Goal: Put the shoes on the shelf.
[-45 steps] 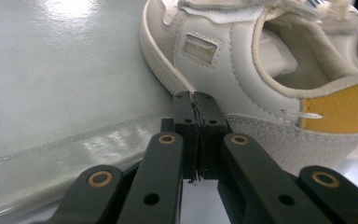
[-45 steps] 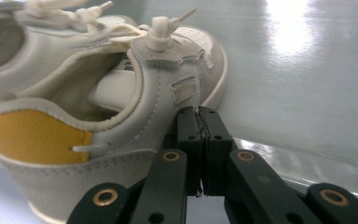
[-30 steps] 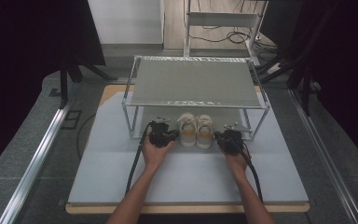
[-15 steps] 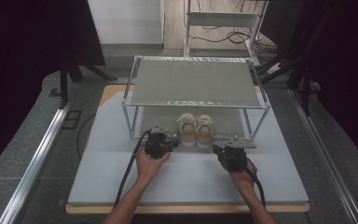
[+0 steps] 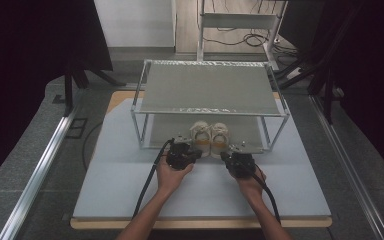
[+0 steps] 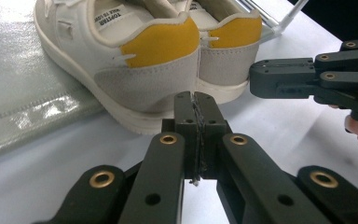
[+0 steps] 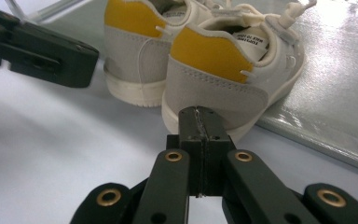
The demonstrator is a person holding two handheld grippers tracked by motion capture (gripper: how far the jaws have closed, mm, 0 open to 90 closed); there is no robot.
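A pair of white sneakers [image 5: 209, 137] with yellow heel tabs stands on the lower shelf of a metal rack [image 5: 210, 90], heels toward me at the shelf's front edge. My left gripper [image 5: 194, 151] is just short of the left shoe's heel [image 6: 140, 70], jaws shut with nothing between them [image 6: 195, 100]. My right gripper [image 5: 227, 157] sits just as close behind the right shoe's heel [image 7: 214, 70], also shut and empty [image 7: 199, 114]. Each gripper view shows the other gripper off to the side: the right one [image 6: 307, 81], the left one [image 7: 42, 51].
The rack stands on a pale mat [image 5: 120, 180] over a wooden table. Its upright legs [image 5: 142, 130] [image 5: 280, 132] flank the shoes. The silvery lower shelf sheet [image 6: 28, 93] runs beside the shoes. Cables trail from both grippers toward the table's near edge.
Both hands have drawn back from the shoes toward the near side of the table. The shoes have stayed in place on the lower shelf.
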